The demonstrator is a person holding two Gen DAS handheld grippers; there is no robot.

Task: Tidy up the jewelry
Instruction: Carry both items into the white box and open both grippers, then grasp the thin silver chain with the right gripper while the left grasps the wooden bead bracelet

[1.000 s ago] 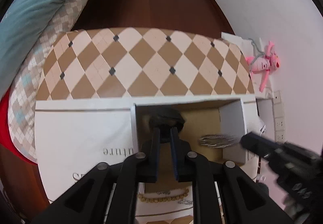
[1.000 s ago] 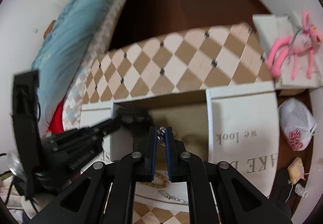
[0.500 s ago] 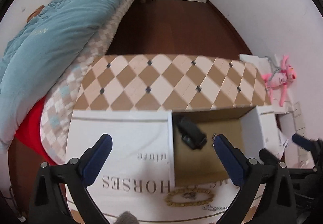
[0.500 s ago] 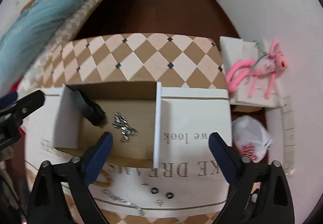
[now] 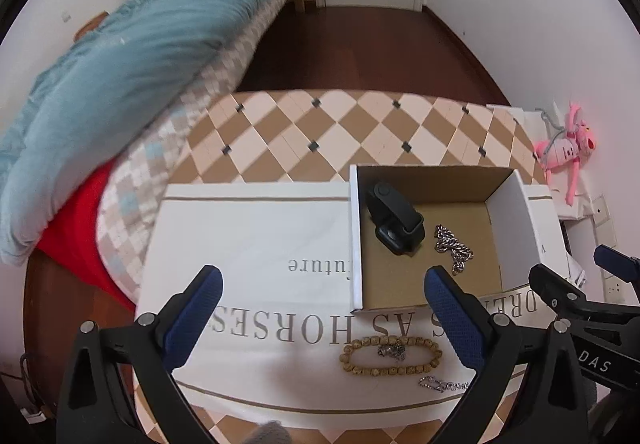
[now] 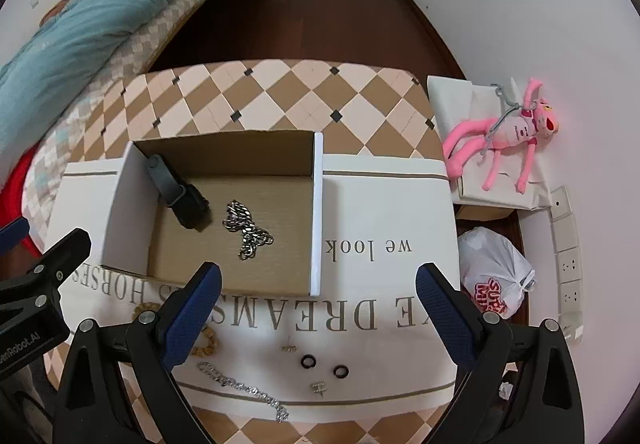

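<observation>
An open cardboard box (image 5: 516, 203) (image 6: 318, 203) stands on a white printed cloth. Inside it lie a black watch (image 5: 394, 219) (image 6: 180, 191) and a silver chain (image 5: 452, 246) (image 6: 246, 226). In front of the box on the cloth lie a beaded bracelet (image 5: 390, 356) (image 6: 206, 344), a small silver chain (image 5: 442, 384) (image 6: 244, 388), two black rings (image 6: 323, 366) and small earrings (image 6: 318, 386). My left gripper (image 5: 322, 314) is open and empty above the cloth, left of the box. My right gripper (image 6: 318, 310) is open and empty above the box's front edge.
The white cloth (image 5: 248, 244) (image 6: 388, 203) covers a checkered table (image 5: 320, 139) (image 6: 280, 95). A bed with a teal blanket (image 5: 120, 75) is to the left. A pink plush toy (image 6: 508, 131) and a plastic bag (image 6: 494, 276) lie to the right by the wall.
Both grippers opened, leaving the watch and the silver chain in the box, then pulled back and up.
</observation>
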